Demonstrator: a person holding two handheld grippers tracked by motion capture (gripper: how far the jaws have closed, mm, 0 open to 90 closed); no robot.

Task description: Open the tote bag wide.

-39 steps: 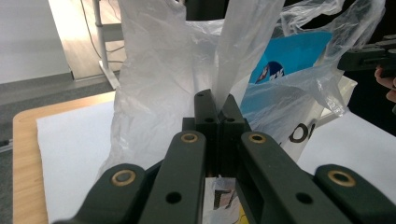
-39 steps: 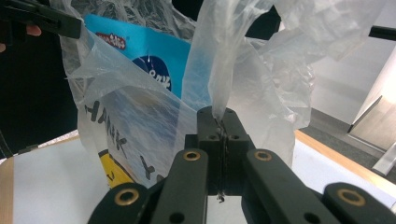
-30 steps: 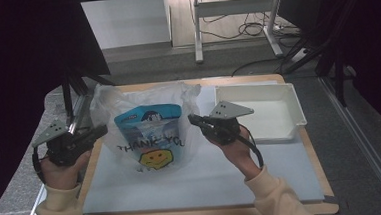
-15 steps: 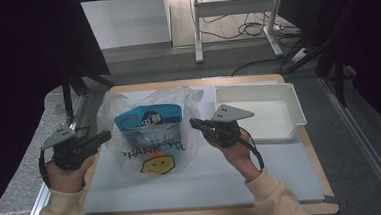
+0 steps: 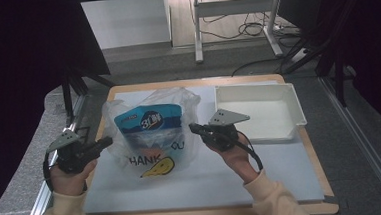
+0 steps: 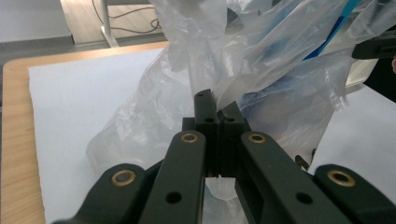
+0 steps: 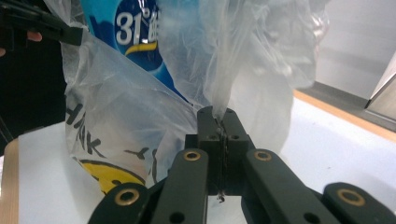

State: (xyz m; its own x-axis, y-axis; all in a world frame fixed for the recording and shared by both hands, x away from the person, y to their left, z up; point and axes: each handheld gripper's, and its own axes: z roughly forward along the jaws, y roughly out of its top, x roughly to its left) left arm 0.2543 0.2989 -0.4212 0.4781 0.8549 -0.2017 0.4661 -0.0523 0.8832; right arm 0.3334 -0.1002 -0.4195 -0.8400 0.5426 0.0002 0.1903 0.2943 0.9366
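Since a second ago you've lifted the plastic bag off the mat; left gripper and right gripper each clamp a handle (blue snack pouch inside, lower half blurred by plastic).

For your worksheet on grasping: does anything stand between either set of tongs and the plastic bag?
Nothing visible does. The left tongs and the right tongs are each shut directly on the film of the plastic bag, one on each side, with the blue packet inside.
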